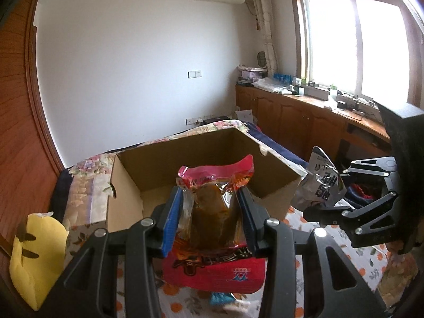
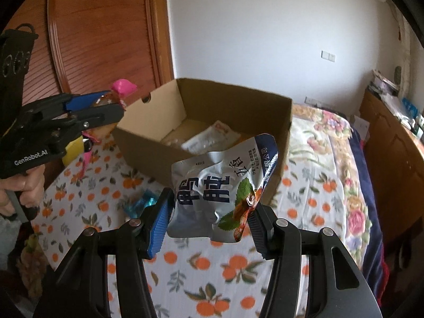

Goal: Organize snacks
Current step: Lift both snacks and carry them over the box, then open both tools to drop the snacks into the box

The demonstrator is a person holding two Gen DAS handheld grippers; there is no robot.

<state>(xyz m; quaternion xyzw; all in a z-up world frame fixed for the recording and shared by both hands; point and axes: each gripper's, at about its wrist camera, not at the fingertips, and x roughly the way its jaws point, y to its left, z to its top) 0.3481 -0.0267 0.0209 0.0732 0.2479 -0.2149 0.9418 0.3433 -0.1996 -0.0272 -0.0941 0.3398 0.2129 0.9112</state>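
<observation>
Both grippers loaded, mid-carry toward the cardboard box (image 2: 233, 111), which sits open-topped on the orange-print bedsheet (image 2: 201, 262).

Left gripper (image 1: 212, 212): jaws clamped on a red snack pouch (image 1: 212, 206) with a clear window showing brown saucy contents. The blue pads squeeze the pouch at both sides and it bulges up between them, pink top seal sticking out above. The pouch hangs in the air just short of the box's near wall, over the sheet, not yet above the opening.

Right gripper (image 2: 209, 212): jaws closed on a silver-white snack packet (image 2: 220, 185) with dark blue lettering and a green leaf print. The packet is crumpled, pinched at its lower sides. It is also in the air, on the near side of the box close to the right front corner, not over the opening.

Inside the box: at least one white packet (image 2: 212, 137) lies on the floor, rest of the contents unclear.

Still loose on the sheet near the box's front wall: a small teal wrapper (image 2: 143, 204). A yellow plush toy (image 1: 37, 259) sits left of the box, not part of the job.

Step in hand, as I read it: transport of two snacks to the box. Next move calls for taking each gripper forward past the near wall until its packet is above the opening, then letting the jaws go. Keep the two tools apart, they are close side by side.
</observation>
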